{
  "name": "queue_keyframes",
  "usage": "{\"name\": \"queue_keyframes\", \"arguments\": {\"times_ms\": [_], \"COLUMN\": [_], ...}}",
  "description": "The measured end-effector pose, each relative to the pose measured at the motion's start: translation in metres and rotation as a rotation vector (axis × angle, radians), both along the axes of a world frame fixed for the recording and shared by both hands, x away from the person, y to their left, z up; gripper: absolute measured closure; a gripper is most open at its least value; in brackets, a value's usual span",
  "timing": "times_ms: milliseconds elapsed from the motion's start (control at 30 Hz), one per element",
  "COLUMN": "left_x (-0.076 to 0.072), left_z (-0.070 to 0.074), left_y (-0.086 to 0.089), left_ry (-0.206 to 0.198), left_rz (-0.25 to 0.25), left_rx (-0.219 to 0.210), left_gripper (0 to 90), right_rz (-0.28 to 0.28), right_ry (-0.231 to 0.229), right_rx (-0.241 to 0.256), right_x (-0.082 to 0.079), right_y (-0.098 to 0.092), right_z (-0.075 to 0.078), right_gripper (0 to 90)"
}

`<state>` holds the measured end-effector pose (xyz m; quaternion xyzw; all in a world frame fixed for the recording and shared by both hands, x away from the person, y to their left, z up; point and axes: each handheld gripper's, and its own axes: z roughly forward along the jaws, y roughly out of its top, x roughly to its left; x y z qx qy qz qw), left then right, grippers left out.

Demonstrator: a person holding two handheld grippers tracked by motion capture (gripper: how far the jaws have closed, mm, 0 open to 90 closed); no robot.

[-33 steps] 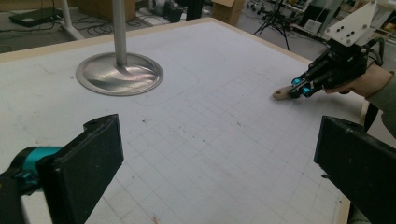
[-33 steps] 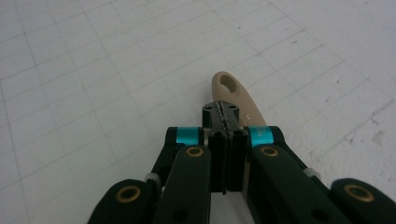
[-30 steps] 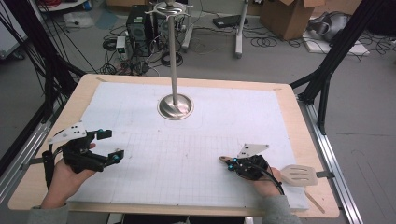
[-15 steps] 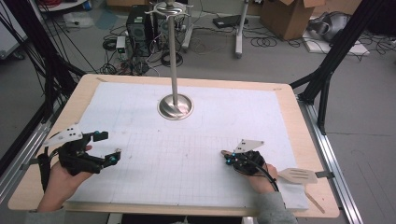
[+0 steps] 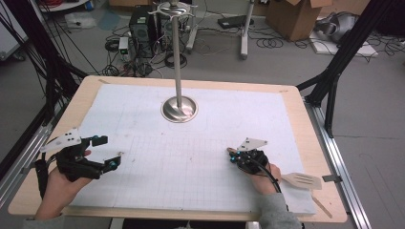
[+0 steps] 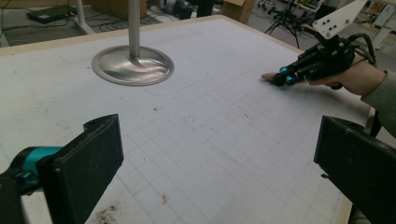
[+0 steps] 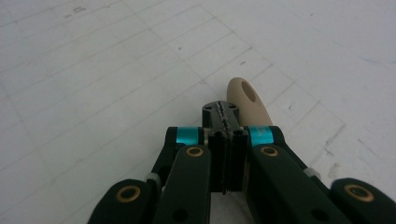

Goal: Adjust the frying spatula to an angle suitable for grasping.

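A steel stand (image 5: 179,107) rises mid-desk (image 5: 305,143), well clear. Right tongs (image 5: 234,156) are clenched, jaws pressed together, the spatula's (image 5: 302,180) handle tip (image 7: 245,95) lying just beside them. Left tongs (image 5: 107,152) gape, released.

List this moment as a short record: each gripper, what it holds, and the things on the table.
left gripper: open, jaws wide apart, nothing between them, over the near left of the mat
right gripper: jaws shut together, low over the mat
rounded wooden handle end with a hole: just beside and past the right jaws' tips; whether it is clamped cannot be told
slotted wooden spatula head: near right edge, behind the right hand
shiny metal pole stand on a round base: upright, far middle, untouched
white gridded mat: covers the wooden tabletop
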<state>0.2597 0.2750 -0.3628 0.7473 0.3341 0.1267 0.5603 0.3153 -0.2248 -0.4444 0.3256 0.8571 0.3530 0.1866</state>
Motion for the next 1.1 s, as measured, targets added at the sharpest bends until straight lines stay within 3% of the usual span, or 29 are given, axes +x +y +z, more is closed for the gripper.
{"name": "queue_keyframes", "arguments": {"times_ms": [1100], "left_x": [-0.012], "left_z": [-0.003], "left_y": [0.012], "left_ry": [0.005], "left_rz": [0.039], "left_rx": [0.008], "left_gripper": [1.8], "right_rz": [-0.173], "right_ry": [-0.042], "right_rx": [0.051], "right_x": [0.032], "right_y": [-0.005], "right_z": [-0.005], "right_gripper": [90.0]}}
